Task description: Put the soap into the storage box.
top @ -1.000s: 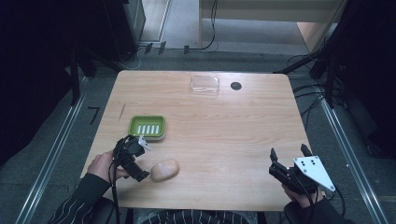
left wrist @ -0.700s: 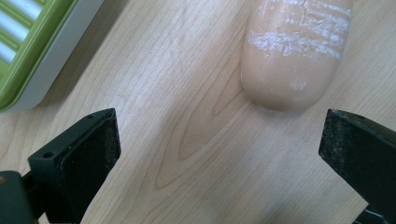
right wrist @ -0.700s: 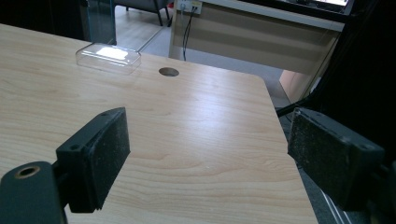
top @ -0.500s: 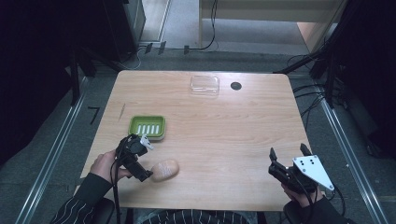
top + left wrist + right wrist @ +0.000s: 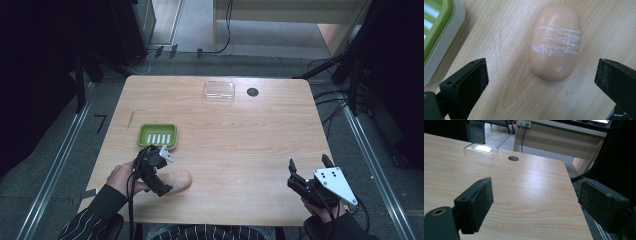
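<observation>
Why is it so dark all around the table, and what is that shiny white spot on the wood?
High view: the light falls on the table, while the floor and racks around it sit in deep shadow. Right gripper view: a pale glare streaks the wood, and the clear plastic lid glints. Left gripper view: the soap is sharp and evenly lit; the near fingers look slightly soft.

soap bar (image 5: 555,42) | peach oval, white scuff streaks | flat on table | near green dish (image 5: 437,32)
</observation>
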### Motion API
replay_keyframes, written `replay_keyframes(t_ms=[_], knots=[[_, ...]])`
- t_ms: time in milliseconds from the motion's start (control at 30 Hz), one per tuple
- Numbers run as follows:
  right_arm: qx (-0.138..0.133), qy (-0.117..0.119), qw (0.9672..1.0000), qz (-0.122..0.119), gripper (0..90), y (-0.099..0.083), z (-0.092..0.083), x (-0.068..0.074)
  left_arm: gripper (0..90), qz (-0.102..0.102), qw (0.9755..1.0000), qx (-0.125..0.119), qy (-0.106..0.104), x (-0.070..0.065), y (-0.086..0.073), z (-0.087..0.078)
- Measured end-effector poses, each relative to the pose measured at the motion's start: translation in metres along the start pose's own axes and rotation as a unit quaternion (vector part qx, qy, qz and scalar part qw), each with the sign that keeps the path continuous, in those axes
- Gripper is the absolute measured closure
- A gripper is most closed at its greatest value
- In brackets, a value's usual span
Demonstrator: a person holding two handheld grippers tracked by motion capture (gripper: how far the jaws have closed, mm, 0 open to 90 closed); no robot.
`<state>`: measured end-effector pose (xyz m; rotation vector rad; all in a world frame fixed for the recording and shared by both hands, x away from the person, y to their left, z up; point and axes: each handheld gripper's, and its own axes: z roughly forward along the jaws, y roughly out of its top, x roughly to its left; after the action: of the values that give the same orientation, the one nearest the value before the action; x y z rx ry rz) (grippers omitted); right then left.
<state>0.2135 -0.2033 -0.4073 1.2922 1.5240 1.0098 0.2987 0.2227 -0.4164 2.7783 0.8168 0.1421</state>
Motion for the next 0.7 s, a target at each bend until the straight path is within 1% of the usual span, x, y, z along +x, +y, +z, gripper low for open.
replay_keyframes(t_ms=[33, 67, 133, 167, 233, 267, 300, 567, 600, 700], knots=[[0.000, 0.000, 1.0000, -0.001, 13.6, 0.000, 0.000, 0.000, 0.0, -0.001, 1.0000, -0.002, 0.000, -0.001, 0.001, 0.000], [0.002, 0.000, 1.0000, 0.000, 13.6, 0.000, 0.001, 0.000, 0.0, 0.004, 1.0000, 0.000, -0.001, -0.001, 0.003, 0.001], [0.001, 0.000, 1.0000, 0.000, 13.6, 0.000, 0.000, 0.000, 0.0, 0.006, 1.0000, 0.003, -0.003, -0.003, 0.005, 0.003], [0.001, 0.000, 1.0000, -0.001, 13.6, 0.000, 0.000, 0.000, 0.0, 0.006, 1.0000, 0.002, 0.000, -0.004, 0.007, 0.005], [0.001, 0.000, 1.0000, 0.000, 13.6, 0.000, 0.000, 0.000, 0.0, 0.008, 1.0000, 0.003, -0.001, -0.005, 0.008, 0.006], [0.002, -0.001, 1.0000, 0.003, 13.6, 0.000, 0.001, 0.000, 0.0, 0.012, 0.9999, 0.005, -0.003, -0.006, 0.011, 0.007], [0.002, 0.000, 1.0000, 0.000, 13.6, 0.000, 0.001, 0.000, 0.0, 0.013, 0.9999, 0.005, -0.005, -0.007, 0.012, 0.008], [0.003, -0.001, 1.0000, -0.001, 13.6, 0.000, 0.001, -0.001, 0.0, 0.012, 0.9999, 0.007, -0.010, -0.007, 0.017, 0.017], [0.003, 0.000, 1.0000, -0.003, 13.6, 0.000, 0.001, -0.001, 0.0, 0.008, 0.9999, 0.006, -0.009, -0.008, 0.017, 0.018], [0.003, 0.000, 1.0000, -0.003, 13.6, 0.000, 0.001, 0.000, 0.0, 0.012, 0.9998, 0.011, -0.008, -0.008, 0.018, 0.020]])
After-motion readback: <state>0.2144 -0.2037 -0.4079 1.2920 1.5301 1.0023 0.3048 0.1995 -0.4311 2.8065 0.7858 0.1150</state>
